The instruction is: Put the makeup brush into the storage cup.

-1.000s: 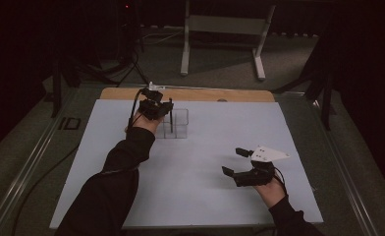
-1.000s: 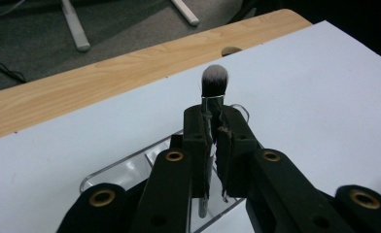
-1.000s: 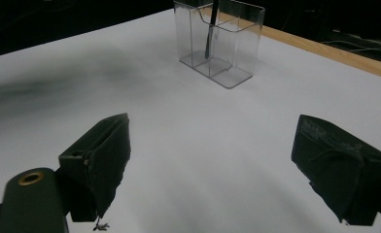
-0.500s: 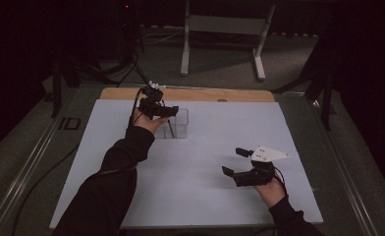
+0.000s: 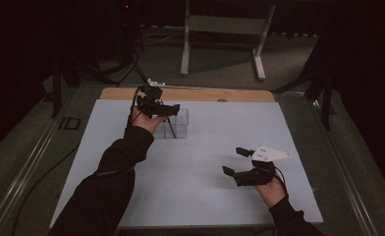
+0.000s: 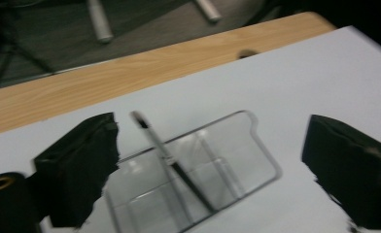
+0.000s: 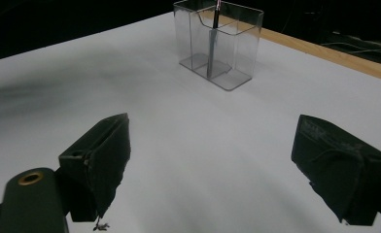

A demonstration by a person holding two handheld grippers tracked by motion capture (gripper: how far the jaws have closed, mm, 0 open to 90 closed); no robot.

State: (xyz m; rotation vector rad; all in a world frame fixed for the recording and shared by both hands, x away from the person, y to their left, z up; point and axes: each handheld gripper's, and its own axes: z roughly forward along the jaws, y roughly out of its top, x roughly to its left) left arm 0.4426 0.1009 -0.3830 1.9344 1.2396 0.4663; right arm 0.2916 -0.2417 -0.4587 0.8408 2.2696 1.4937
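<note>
Clear plastic divided holder [image 5: 177, 123], upper centre of frame, contains slim dark pen [image 6: 171, 162]; left gripper [image 5: 173, 110] jaws spread above it, so lift straight, avoid nudging holder.

Clear plastic holder [image 5: 177, 124], box-shaped w/ open top & inner dividers, stands upright on the white sheet near the table's far edge, left of centre; a thin dark pen [image 6: 171, 162] w/ silvery upper part sits inside, leaning diagonally, tip at the holder's bottom, upper end poking above the rim; holder otherwise looks empty.
</note>
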